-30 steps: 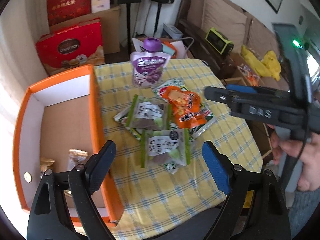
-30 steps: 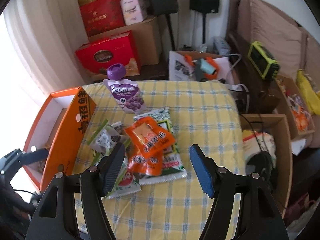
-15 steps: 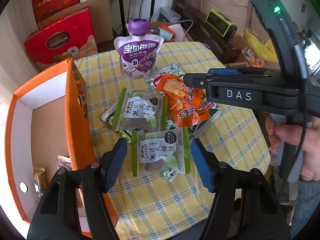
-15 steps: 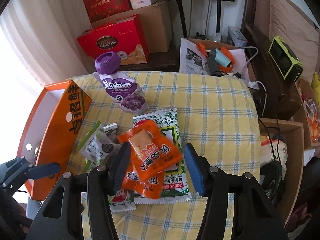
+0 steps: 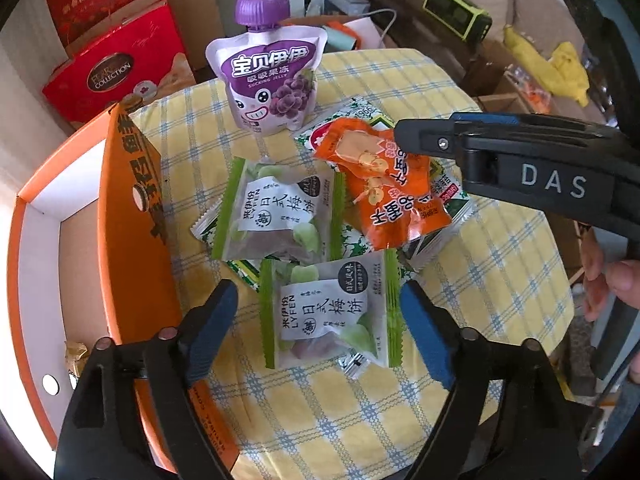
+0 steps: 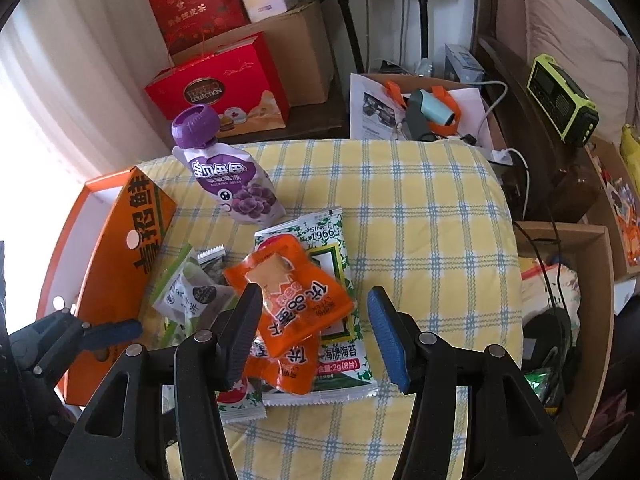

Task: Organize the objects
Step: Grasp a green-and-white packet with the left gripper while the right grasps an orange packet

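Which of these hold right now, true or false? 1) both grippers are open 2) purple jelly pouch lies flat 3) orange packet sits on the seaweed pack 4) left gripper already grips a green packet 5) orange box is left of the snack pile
1) True: left gripper and right gripper are both open.
2) False: the purple jelly pouch stands upright.
3) True: the orange packet lies on the seaweed pack.
4) False: the green packet lies between open fingers, ungripped.
5) True: the orange box is left of the pile.
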Tool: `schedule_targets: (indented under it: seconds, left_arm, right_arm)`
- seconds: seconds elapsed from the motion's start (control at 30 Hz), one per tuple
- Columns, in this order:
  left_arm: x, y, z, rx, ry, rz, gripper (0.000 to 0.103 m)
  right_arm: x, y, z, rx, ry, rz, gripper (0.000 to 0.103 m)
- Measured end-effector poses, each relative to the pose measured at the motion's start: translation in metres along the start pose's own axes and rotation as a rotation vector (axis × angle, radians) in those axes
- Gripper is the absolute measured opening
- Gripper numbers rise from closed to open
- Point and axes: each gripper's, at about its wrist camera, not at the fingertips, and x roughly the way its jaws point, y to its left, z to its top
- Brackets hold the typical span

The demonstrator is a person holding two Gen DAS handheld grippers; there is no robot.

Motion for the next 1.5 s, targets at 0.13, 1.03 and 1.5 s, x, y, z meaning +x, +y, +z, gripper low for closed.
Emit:
schedule_targets:
  seconds: [0.13,1.03,1.5]
  left_arm:
    - [0.010,-0.007,0.004,0.024,0.018,0.056,0.091]
    - [0.009,0.004,0.006,-0.042,0.028,0.001,0.046]
    - [0.004,0.009,0.004,-0.068,0.014,-0.023,0.026]
  right_arm:
    - [0.002,-0.002,0.002,0.002,0.002,-0.020,0.057]
    - [-0.002,-0.005,-0.002,0.023,-0.011,-0.012,0.057]
    - [0.028,0.009,0.015,-0.069,0.065,-0.009,0.058]
